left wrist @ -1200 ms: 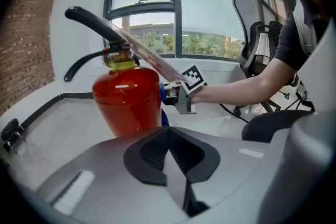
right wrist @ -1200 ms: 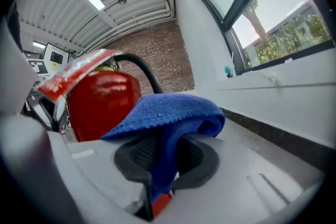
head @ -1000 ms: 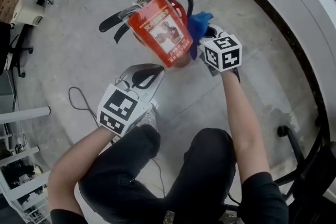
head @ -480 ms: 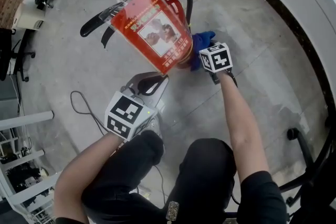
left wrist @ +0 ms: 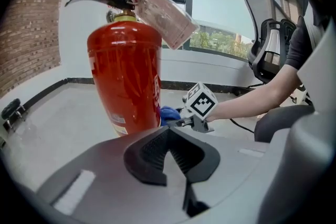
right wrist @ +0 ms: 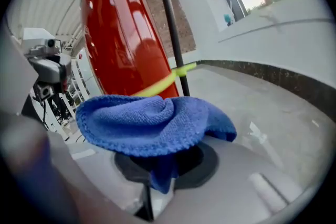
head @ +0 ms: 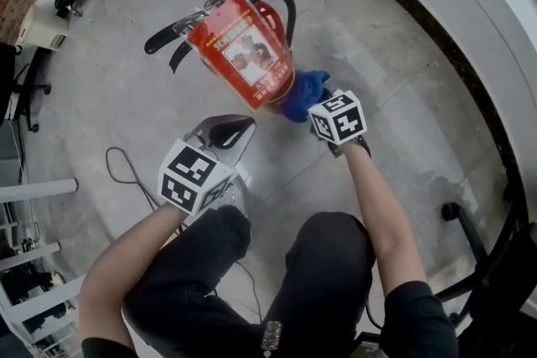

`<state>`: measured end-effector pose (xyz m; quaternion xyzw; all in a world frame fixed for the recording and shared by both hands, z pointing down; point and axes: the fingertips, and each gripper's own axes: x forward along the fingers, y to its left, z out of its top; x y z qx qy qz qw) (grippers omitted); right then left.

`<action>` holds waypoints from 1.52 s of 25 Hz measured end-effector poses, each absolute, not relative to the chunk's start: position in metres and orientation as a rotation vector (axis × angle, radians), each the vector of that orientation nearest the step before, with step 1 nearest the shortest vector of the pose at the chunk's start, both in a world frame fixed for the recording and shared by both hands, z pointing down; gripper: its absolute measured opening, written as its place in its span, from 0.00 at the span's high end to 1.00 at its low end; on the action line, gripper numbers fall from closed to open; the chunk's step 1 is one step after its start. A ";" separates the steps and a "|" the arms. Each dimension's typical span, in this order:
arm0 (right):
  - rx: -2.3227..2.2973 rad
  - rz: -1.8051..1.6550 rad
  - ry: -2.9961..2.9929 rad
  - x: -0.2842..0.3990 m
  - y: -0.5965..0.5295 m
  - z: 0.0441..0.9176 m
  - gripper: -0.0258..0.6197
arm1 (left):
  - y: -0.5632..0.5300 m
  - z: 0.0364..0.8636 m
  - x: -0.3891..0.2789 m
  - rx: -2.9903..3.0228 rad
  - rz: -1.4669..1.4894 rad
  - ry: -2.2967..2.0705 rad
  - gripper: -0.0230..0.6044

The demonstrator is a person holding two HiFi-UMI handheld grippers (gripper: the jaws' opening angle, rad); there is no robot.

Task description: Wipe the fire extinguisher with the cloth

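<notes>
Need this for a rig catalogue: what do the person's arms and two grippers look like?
The left gripper and right gripper both have smooth light-grey shells and black fingers, which are ribbed on the left gripper. Each carries a white cube with black square markers: left cube, right cube. The person's arms are bare below short black sleeves.

The left claw [left wrist: 169, 136] has its jaws pressed together, nothing between them. Just ahead and slightly left, the red fire extinguisher [left wrist: 125, 78] stands upright on the floor [left wrist: 58, 123], a plastic-sleeved card [left wrist: 160, 13] hanging from its neck. Straight ahead, the right claw [left wrist: 177, 121] presses a blue cloth [left wrist: 169, 114] against the cylinder's lower side.
</notes>
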<state>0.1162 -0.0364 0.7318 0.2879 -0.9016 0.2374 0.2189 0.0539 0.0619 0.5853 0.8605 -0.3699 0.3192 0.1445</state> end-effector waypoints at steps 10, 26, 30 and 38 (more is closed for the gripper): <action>0.827 0.353 -2.774 0.120 -0.043 0.551 0.87 | 0.067 0.540 0.066 2.533 0.903 -1.122 0.95; 0.808 0.233 -3.093 0.108 -0.043 0.424 0.87 | 0.066 0.510 0.066 2.565 0.846 -1.170 0.95; 0.929 0.309 -3.080 0.128 -0.047 0.451 0.87 | 0.063 0.521 0.065 2.575 0.837 -1.163 0.95; 0.948 0.568 -2.745 0.126 -0.040 0.609 0.87 | 0.054 0.566 0.060 2.500 0.856 -1.147 0.95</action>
